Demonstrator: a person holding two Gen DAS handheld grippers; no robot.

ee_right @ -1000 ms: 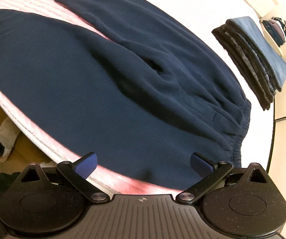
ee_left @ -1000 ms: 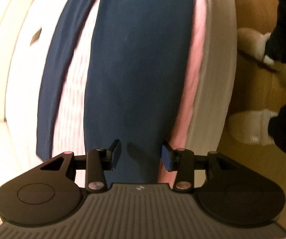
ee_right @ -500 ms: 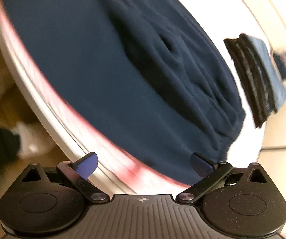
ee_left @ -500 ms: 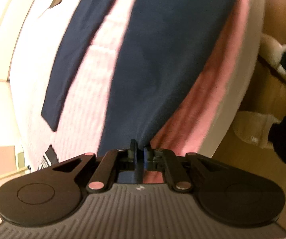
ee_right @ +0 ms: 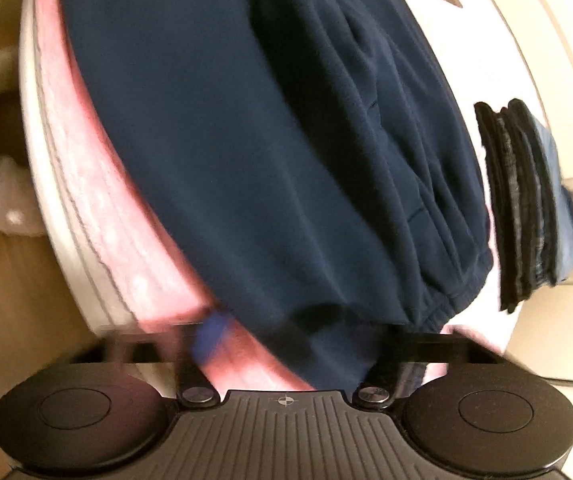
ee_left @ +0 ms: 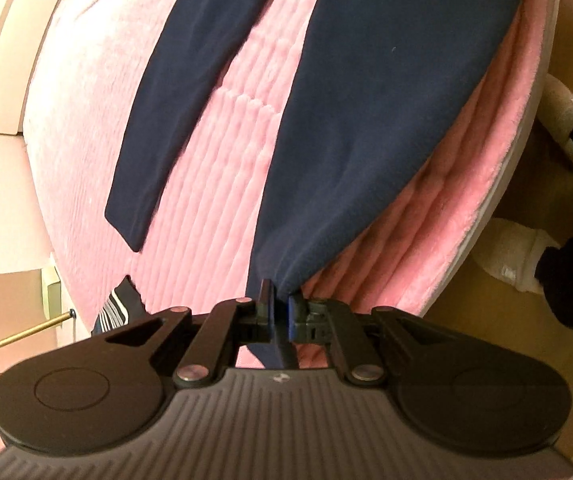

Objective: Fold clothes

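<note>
Left tongs (ee_left: pixel 280 314) pinching trousers (ee_left: pixel 366 120) hem; right tongs (ee_right: pixel 298 344) blurred, grip unclear. Next: lift, fold leg over.

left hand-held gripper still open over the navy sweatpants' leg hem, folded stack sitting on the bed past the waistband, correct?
Not quite: the left hand-held gripper is shut on the navy sweatpants at the leg hem, as the left wrist view shows. The folded stack does sit on the bed past the waistband.

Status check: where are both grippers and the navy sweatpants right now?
Left gripper shut on navy sweatpants leg hem. Right gripper open at the waistband, fingers blurred. Sweatpants spread on pink blanket. Folded stack sits clear.
</note>
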